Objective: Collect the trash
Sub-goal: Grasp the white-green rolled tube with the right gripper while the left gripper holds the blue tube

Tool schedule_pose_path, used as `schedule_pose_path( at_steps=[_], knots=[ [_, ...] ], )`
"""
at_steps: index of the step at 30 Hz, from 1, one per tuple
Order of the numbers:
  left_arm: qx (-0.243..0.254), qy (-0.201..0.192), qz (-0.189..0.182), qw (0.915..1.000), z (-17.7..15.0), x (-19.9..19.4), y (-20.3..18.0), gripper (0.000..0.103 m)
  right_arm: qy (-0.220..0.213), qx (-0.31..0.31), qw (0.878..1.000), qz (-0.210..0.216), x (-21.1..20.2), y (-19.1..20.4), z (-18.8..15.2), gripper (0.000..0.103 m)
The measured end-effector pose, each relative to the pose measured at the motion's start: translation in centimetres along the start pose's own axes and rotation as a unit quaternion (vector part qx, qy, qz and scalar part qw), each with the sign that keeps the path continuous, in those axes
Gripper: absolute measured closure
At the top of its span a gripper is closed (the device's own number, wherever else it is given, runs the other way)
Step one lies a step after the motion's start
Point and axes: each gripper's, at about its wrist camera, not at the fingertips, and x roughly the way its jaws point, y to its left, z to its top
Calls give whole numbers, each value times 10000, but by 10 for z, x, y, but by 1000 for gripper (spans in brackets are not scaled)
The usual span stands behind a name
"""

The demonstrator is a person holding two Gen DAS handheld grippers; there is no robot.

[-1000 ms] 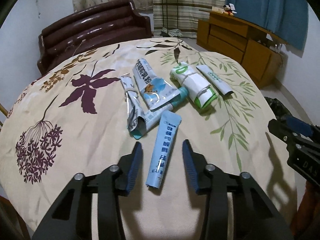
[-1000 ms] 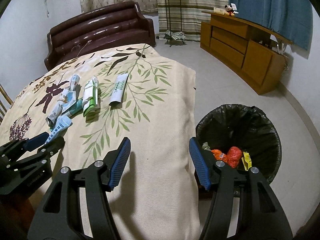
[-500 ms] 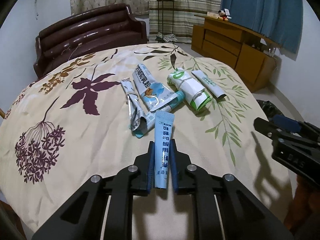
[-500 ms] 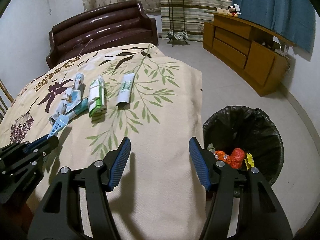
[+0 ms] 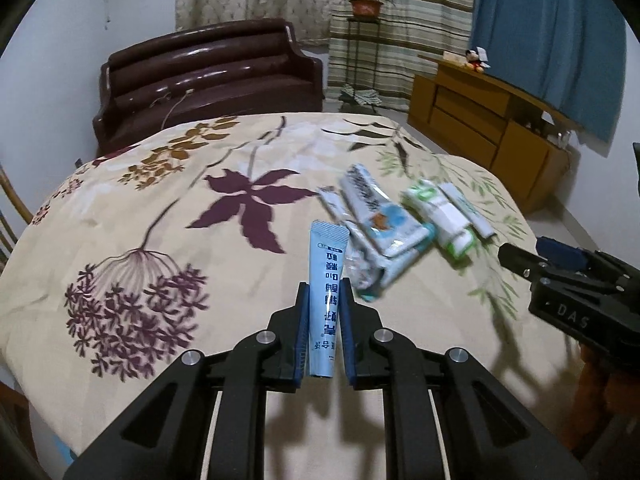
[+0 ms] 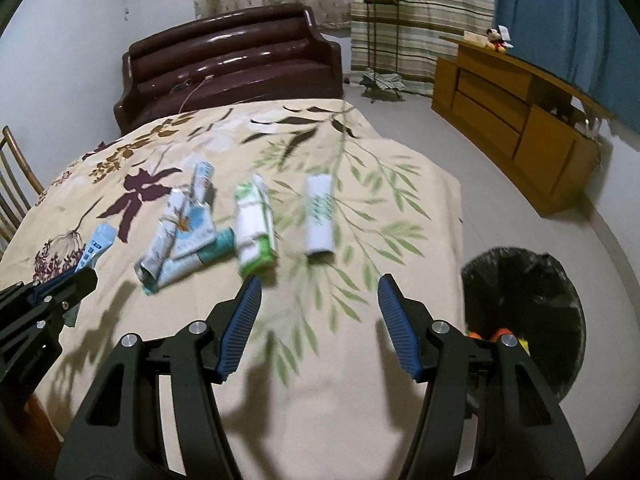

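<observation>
**A:** What does your left wrist view give you?

**B:** Your left gripper (image 5: 324,300) is clenched on one light blue sachet (image 5: 326,280), pinched by its lower half between the two pads, its top sticking up clear of the floral cloth (image 5: 180,208). Beyond it, on the cloth, lies a blurred cluster of wrappers (image 5: 376,220); you can make out about five pieces, one of them a green-and-white pack (image 5: 444,216). Your right gripper (image 5: 520,258) pokes in at the right edge.

**A:** And the right wrist view?

**B:** Your right gripper (image 6: 318,300) hangs released, jaws apart over bare cloth with nothing between them. Only this view shows the one black-lined bin (image 6: 532,292) on the floor to the right, with orange scraps inside. The sachet (image 6: 98,244) appears far left in your left gripper (image 6: 76,276), well apart from the bin. The green-and-white pack (image 6: 254,226) lies just beyond the left finger, a white tube wrapper (image 6: 320,212) beside it.
</observation>
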Motion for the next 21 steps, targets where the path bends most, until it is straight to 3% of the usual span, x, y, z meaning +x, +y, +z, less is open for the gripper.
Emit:
schedule_pose_path(
  at_steps=[15, 21],
  knots=[
    [-322, 3, 218, 9992, 12, 16, 46, 88, 161, -259, 9995, 98, 46, 34, 43, 46],
    [-362, 81, 179, 9991, 14, 25, 52, 88, 365, -305, 9988, 130, 64, 40, 47, 57]
  ],
)
